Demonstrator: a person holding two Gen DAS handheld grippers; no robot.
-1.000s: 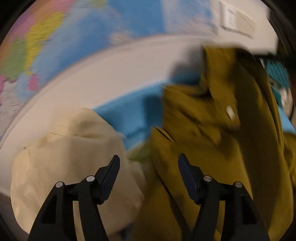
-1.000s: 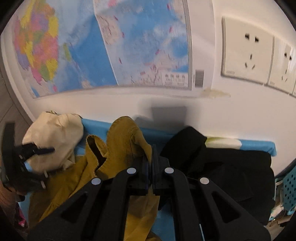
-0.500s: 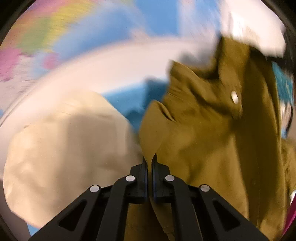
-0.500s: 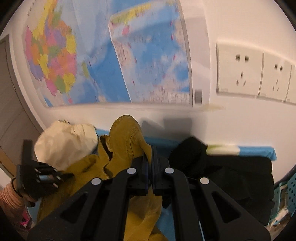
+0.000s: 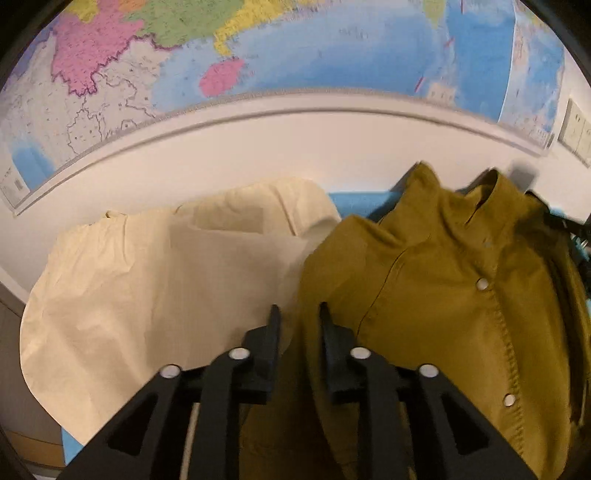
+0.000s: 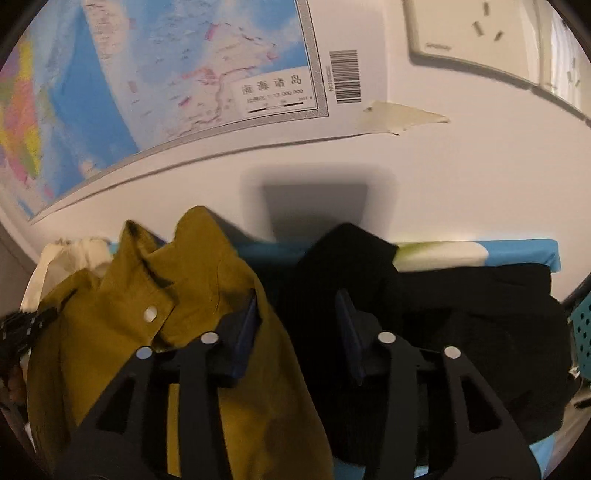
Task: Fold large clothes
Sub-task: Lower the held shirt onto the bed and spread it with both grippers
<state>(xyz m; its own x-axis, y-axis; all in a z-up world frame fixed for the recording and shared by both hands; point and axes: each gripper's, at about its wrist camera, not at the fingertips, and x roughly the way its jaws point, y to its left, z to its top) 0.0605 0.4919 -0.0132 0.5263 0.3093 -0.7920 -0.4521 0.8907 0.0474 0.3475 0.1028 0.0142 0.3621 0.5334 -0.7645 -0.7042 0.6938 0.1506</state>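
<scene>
An olive-yellow snap-button shirt (image 5: 443, 280) lies on the blue-covered table (image 5: 354, 201), collar toward the wall. It also shows in the right wrist view (image 6: 110, 332). My left gripper (image 5: 297, 314) is open a little, its jaws straddling the shirt's left edge beside a cream garment (image 5: 159, 280). My right gripper (image 6: 295, 299) is open, its left finger (image 6: 247, 325) against the shirt's right edge, its right finger over a black garment (image 6: 461, 325). Neither grips cloth.
A wall with a map (image 6: 166, 74) and power sockets (image 6: 472, 33) stands right behind the table. A teal perforated basket (image 6: 581, 332) sits at the right edge. My left gripper shows at the left of the right wrist view (image 6: 22, 325).
Both grippers were shut on the olive shirt half a second ago and have opened, letting it go. The shirt has settled onto the table, and both cameras moved closer to the wall.
</scene>
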